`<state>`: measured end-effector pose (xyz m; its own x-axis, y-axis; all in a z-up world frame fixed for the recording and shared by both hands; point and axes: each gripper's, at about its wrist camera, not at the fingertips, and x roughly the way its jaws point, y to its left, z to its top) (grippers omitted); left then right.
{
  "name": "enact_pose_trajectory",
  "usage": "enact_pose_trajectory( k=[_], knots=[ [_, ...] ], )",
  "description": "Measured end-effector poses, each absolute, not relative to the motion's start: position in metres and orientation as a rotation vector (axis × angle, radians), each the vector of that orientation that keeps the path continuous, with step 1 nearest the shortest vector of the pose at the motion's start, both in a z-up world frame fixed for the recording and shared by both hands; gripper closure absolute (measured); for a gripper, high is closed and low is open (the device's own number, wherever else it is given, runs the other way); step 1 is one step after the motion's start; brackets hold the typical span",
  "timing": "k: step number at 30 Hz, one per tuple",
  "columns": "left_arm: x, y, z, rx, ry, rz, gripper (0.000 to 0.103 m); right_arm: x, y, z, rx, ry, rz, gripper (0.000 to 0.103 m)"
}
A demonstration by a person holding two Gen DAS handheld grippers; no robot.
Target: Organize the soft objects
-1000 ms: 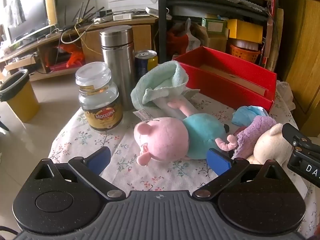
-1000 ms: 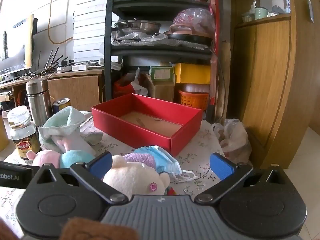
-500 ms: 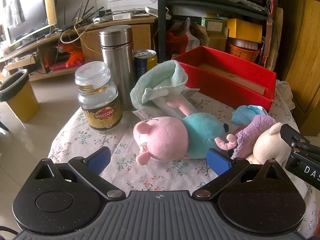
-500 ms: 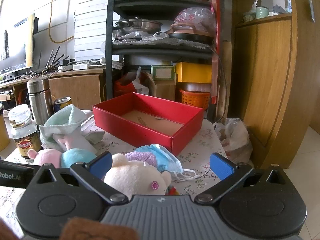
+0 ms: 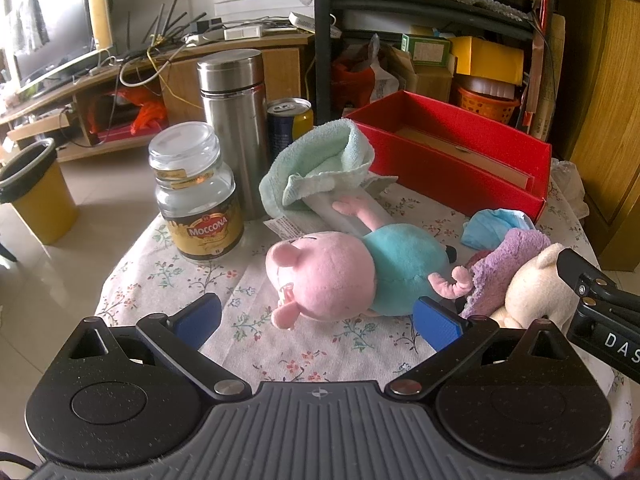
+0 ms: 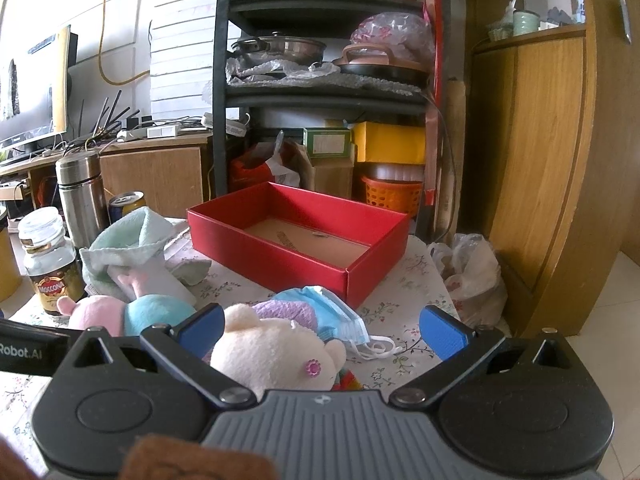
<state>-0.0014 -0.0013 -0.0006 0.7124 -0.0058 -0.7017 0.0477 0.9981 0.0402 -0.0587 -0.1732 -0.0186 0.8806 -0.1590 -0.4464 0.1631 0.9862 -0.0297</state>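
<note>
Both tongs hang wide apart and empty over the counter (image 5: pixel 168 276), the left tongs (image 5: pixel 318 316) lined up on the pink pig (image 5: pixel 324 276) and the right tongs (image 6: pixel 320 326) over the cream bear (image 6: pixel 272 348), likely so each can take one toy. The red box (image 6: pixel 280 260) sits empty just behind, open side up, a ready home for them; the towel (image 5: pixel 320 156) and mask (image 6: pixel 336 312) also lie loose near it.

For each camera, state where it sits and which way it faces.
Left wrist: sits on the left tongs, low over the floral tablecloth, facing the pink-headed plush pig; both open blue-padded fingers show.
Right wrist: sits on the right tongs, facing the empty red cardboard box over the cream plush bear; open fingers show.
Shared: pig, bear, box, glass coffee jar.
</note>
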Motion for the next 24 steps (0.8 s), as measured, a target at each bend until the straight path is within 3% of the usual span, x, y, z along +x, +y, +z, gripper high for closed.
enact_pose_trajectory(
  k=[24],
  knots=[
    [-0.0016, -0.0014, -0.0012, 0.058, 0.773, -0.031, 0.005, -0.0588, -0.169, -0.0195, 0.009, 0.471, -0.166, 0.024]
  ],
)
